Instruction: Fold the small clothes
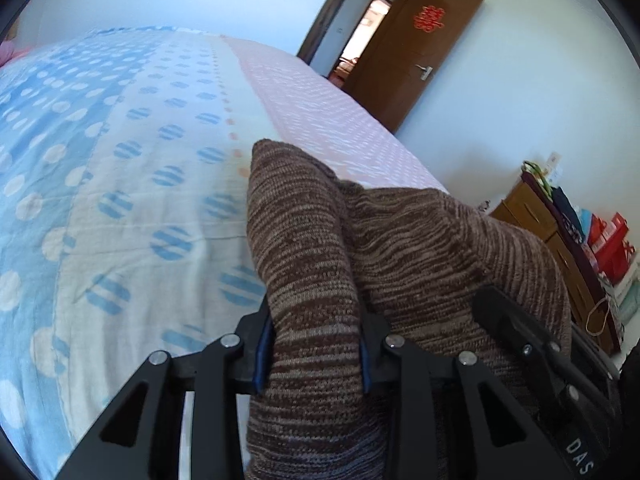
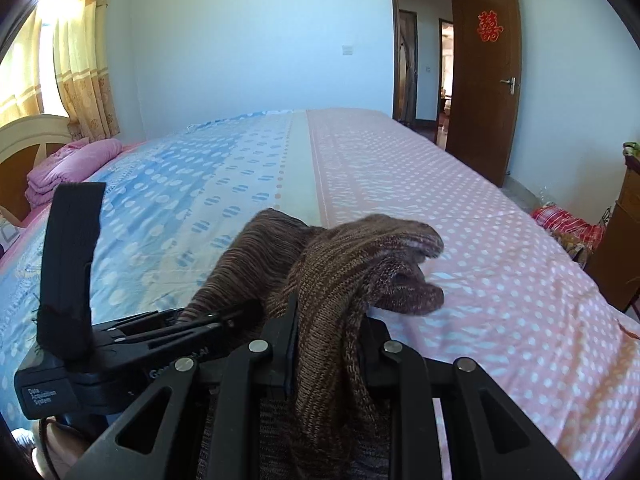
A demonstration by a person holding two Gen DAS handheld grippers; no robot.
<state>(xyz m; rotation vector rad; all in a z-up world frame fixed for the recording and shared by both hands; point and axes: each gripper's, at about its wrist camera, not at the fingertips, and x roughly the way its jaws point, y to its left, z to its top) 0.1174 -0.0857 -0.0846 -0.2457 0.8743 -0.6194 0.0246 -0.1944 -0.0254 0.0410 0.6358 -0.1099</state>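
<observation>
A brown striped knit garment (image 1: 304, 220) hangs bunched above the bed (image 1: 120, 160), gripped at two places. My left gripper (image 1: 316, 352) is shut on one fold, the cloth squeezed between its blue-padded fingers (image 1: 262, 354). The right gripper's body (image 1: 540, 352) shows close by on the right, partly under the knit. In the right wrist view my right gripper (image 2: 330, 340) is shut on another fold of the garment (image 2: 360, 248), whose open cuff droops onto the pink spotted sheet (image 2: 460, 208). The left gripper (image 2: 224, 316) sits just to its left, its fingertips buried in the cloth.
The bed carries a blue dotted and pink spotted cover. A folded pink blanket (image 2: 72, 168) lies by the headboard (image 2: 24, 140). A brown door (image 2: 484, 80) stands open at the far right. A wooden cabinet (image 1: 560, 240) with bags stands beside the bed.
</observation>
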